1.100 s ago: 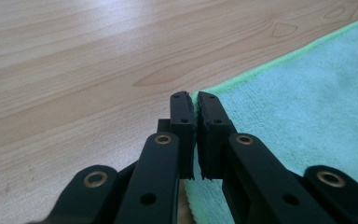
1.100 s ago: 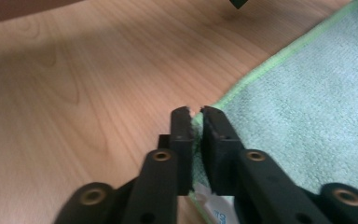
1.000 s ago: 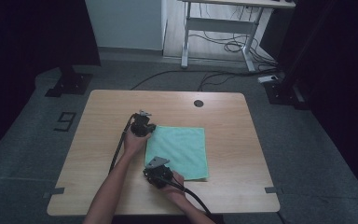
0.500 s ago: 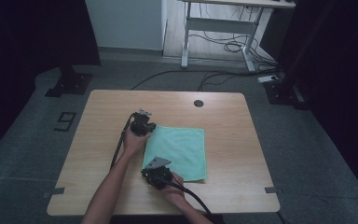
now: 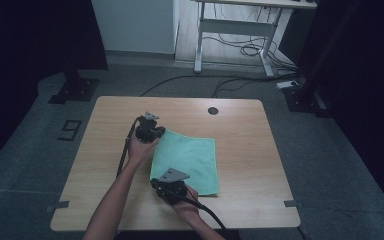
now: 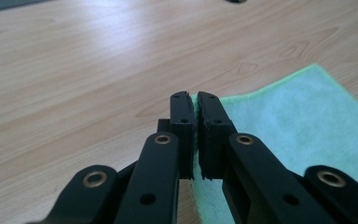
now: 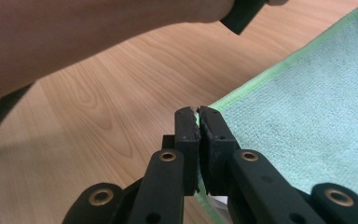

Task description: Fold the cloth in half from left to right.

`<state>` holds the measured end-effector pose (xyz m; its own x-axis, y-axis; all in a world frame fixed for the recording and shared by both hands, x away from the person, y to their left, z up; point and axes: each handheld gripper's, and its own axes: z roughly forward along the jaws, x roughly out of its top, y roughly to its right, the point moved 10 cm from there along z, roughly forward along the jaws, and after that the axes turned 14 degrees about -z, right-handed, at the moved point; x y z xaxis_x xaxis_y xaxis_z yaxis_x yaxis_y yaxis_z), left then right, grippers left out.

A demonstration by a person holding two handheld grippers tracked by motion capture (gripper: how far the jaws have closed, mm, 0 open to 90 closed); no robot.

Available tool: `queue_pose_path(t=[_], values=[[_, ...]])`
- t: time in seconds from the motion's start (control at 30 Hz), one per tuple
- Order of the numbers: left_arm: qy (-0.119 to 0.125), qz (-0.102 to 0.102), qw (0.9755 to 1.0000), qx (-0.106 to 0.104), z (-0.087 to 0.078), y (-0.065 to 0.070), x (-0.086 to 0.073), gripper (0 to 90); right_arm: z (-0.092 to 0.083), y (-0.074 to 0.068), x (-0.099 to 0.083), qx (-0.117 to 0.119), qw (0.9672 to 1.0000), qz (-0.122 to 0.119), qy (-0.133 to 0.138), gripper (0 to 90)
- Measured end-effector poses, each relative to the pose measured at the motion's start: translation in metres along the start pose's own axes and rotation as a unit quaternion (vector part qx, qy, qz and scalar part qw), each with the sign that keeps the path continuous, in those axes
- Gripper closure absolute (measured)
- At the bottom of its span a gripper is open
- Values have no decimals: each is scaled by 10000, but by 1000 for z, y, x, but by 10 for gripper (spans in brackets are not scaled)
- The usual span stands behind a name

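Green microfibre cloth (image 5: 187, 161), spread on the wooden table (image 5: 260, 165), pinched at two corners. Far left corner clamped between the jaws of the left gripper (image 5: 150, 132); near left corner clamped between the jaws of the right gripper (image 5: 169, 188). Rest of the cloth lying flat to the right of both grippers, edge between the two pinched corners raised slightly off the table top.

Left gripper view: left gripper (image 6: 195, 100) pressed together on the bright green hem, cloth (image 6: 303, 126) extending ahead and to the right of the jaws, bare wood grain of the table (image 6: 74, 70) ahead and to the left. Thin line of cloth edge visible between the pads, running down behind them.

Right gripper view: right gripper (image 7: 197, 113) likewise closed on the hem, cloth (image 7: 307, 107) stretching ahead and to the right, table (image 7: 112, 107) to the left. Forearm (image 7: 98, 37) of the other hand crossing the top of the view above the jaws, black cable (image 7: 0, 121) curving at the left margin.

High view: hands gripping each tool from behind, cables trailing towards the near table edge. Round grommet hole (image 5: 212, 110) well beyond the left gripper, near the far table edge.
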<state>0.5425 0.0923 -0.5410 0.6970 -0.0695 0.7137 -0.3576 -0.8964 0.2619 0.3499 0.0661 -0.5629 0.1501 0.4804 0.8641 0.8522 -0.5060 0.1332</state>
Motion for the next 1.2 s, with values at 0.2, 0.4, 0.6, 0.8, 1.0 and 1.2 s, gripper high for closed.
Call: queue_pose_path(t=[0.2, 0.4, 0.6, 0.8, 1.0, 1.2], values=[[-26, 56, 10000, 42, -2, 4, 3, 858, -4, 0, -1, 11, 10000, -5, 29, 857], [-26, 66, 10000, 44, -2, 6, 4, 857, -6, 2, -2, 9, 10000, 46, 74, 858], [-33, 104, 9999, 32, 0, 8, 7, 859, -6, 4, 2, -6, 9999, 70, 115, 859], [-11, 101, 9999, 28, -3, 9, 10, 858, -4, 3, 2, 52, 9998, 87, 141, 859], [135, 305, 9994, 26, -19, 22, 24, 858, -12, 2, 17, 37, 9993, 46, 371, 859], [25, 175, 9998, 54, -17, 15, 19, 857, -19, 6, 11, -31, 9992, 108, 378, 859]])
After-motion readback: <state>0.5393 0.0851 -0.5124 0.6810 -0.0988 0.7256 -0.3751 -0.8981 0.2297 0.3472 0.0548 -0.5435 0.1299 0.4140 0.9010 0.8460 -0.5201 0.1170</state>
